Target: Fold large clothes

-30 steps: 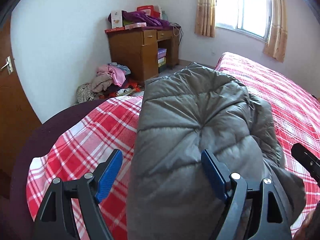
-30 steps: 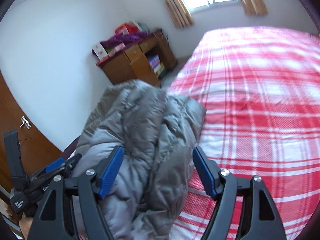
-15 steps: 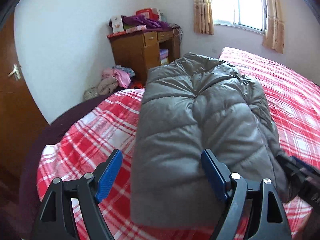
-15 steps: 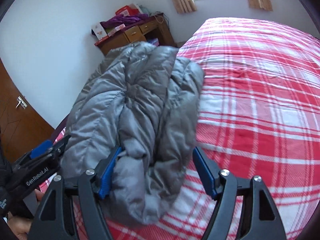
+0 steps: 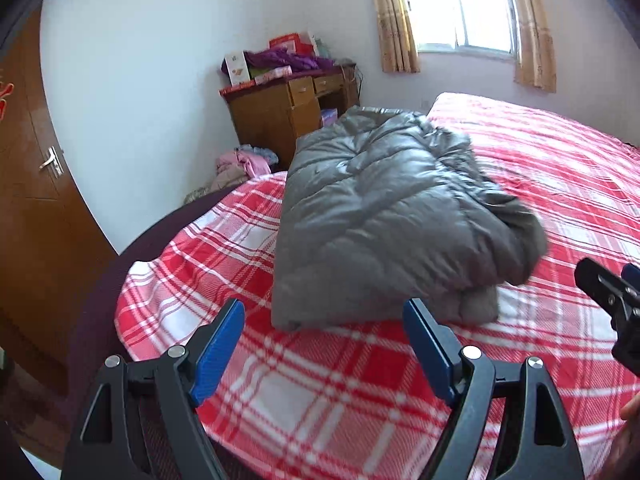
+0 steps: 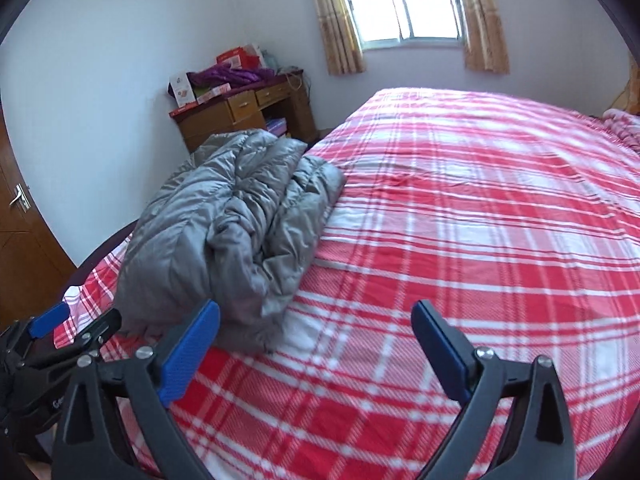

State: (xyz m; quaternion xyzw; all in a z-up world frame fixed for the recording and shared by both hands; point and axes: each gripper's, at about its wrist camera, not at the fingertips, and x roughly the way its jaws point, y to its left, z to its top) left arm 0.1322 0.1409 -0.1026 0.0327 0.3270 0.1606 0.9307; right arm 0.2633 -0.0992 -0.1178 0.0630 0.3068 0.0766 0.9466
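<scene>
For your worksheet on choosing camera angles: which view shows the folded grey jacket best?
The left wrist view. The jacket sits near the middle there, showing its smooth quilted top and folded front edge on the bed. The right wrist view pushes the jacket to the left and shows mainly its bunched, creased side.

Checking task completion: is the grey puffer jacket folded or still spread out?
Folded. The grey puffer jacket lies as a compact layered bundle near the bed corner, with neither gripper touching it.
</scene>
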